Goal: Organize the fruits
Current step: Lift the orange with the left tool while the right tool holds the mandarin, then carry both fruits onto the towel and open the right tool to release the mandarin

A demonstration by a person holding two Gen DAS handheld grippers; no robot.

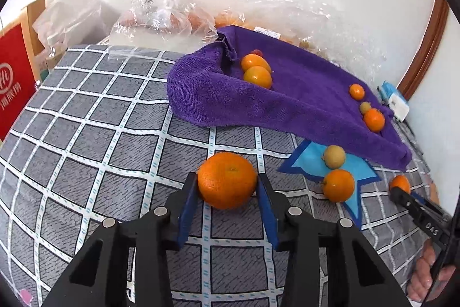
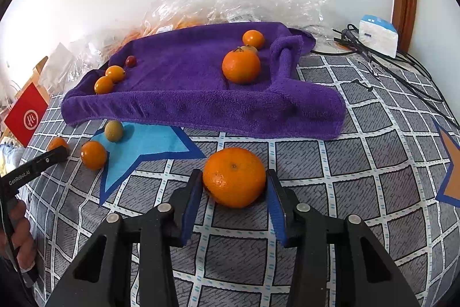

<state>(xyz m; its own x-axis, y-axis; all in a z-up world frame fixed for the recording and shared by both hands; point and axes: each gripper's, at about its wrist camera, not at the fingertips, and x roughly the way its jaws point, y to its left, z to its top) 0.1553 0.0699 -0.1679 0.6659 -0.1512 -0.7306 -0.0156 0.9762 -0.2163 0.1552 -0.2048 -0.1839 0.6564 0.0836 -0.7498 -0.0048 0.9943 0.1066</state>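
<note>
Clamping an orange on both sides, L gripper fingers hold it; R gripper fingers hold a 2nd orange. Both sit on checked cloth nr purple towel.

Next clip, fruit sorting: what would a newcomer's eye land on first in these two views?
Probably the two oranges up front: the left tongs close around one orange on the checked bedspread, and the right tongs close around another orange. Behind them a purple towel lies spread, with small oranges and a tiny red fruit on it. A blue star patch in front of the towel has a greenish-brown fruit on it.
</note>
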